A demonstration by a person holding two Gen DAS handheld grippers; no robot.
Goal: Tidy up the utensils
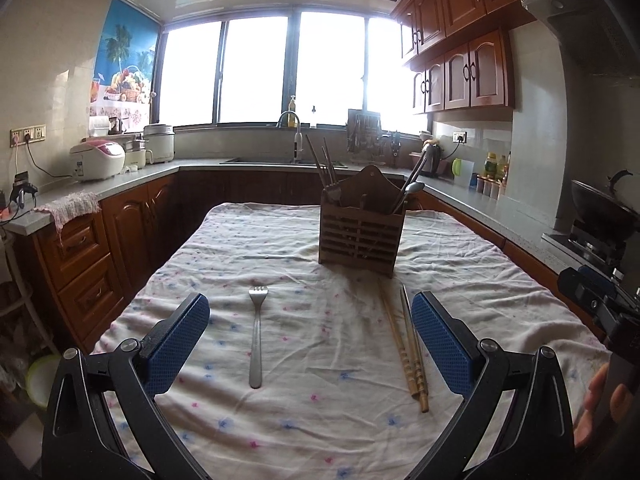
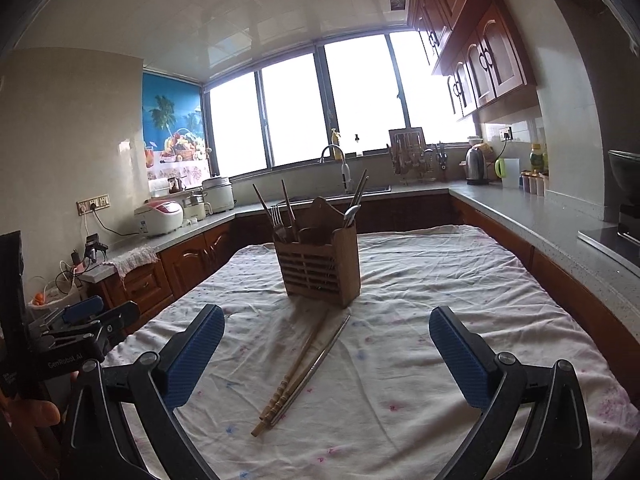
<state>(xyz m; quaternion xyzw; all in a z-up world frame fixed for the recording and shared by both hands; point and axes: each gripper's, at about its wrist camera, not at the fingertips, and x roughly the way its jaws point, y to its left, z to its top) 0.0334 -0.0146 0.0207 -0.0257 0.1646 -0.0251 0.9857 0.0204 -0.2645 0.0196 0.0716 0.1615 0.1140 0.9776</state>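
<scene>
Steel fork [image 1: 256,336] flat on the flowered cloth [image 1: 320,432], tines far, handle near, lined up between the spread jaws of the left gripper [image 1: 310,332]; nothing held. Wooden chopsticks [image 2: 292,376] with one metal stick alongside, near-right of the fork, fanned toward the slatted wooden holder [image 2: 320,264] standing farther back, mid-table, already stocked with a fork, chopsticks and a spoon. Right gripper [image 2: 326,356] likewise wide apart and empty, hovering over the chopstick bundle. Likely next: lower straight down, pinch across the fork's narrow neck rather than the thin handle end, lift level, tip upright, drop into the left compartment beside its fellow. Worth keeping the pads square, since a flat handle on soft cloth tends to slide or snag a wrinkle. Readable writing: "GenRobot AI" on the black body of the other gripper at the far left of the right wrist view; other labels too small.
</scene>
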